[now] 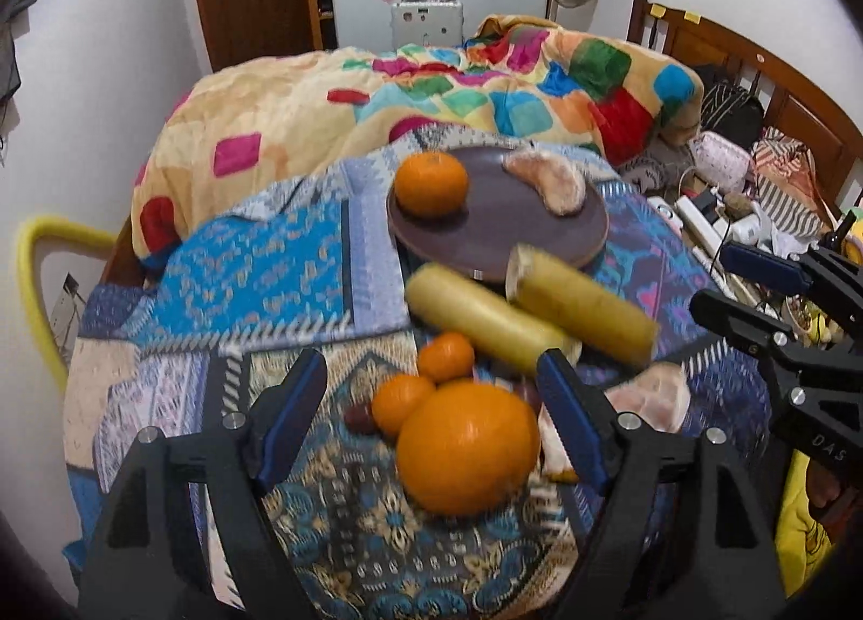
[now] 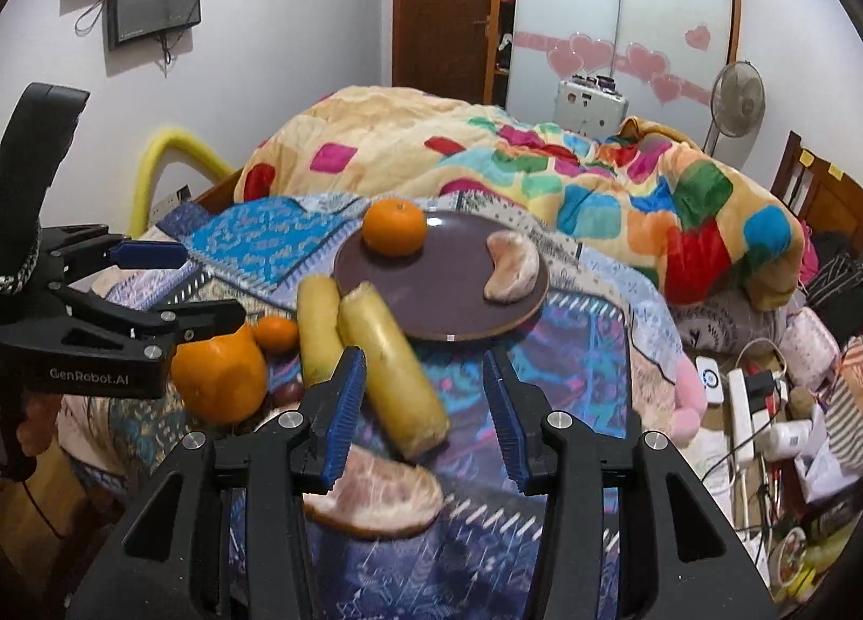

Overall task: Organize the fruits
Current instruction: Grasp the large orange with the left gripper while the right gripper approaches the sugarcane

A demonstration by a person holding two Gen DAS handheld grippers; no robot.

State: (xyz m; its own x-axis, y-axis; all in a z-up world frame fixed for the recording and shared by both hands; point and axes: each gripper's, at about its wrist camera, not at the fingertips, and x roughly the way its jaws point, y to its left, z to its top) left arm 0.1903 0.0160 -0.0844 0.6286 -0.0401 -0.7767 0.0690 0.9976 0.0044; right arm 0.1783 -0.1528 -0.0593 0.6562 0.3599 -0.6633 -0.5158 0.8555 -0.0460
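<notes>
A brown plate [image 1: 501, 237] lies on the patterned blanket and holds a tangerine [image 1: 430, 184] and a pomelo segment [image 1: 547, 181]. In front of it lie two yellow sugarcane pieces [image 1: 485, 320], two small tangerines [image 1: 426, 377] and a big orange [image 1: 468, 447]. My left gripper [image 1: 431, 415] is open, its jaws either side of the big orange. In the right wrist view my right gripper [image 2: 423, 415] is open above a second pomelo segment [image 2: 377, 501] and the near end of a sugarcane piece [image 2: 394, 372]. The plate [image 2: 442, 307] lies beyond.
A colourful quilt [image 1: 431, 91] is heaped behind the plate. Clutter with a power strip [image 2: 741, 420] and cables lies to the right. A small red fruit [image 1: 358, 417] sits left of the oranges. The bed edge and a yellow bar [image 1: 38, 264] are at the left.
</notes>
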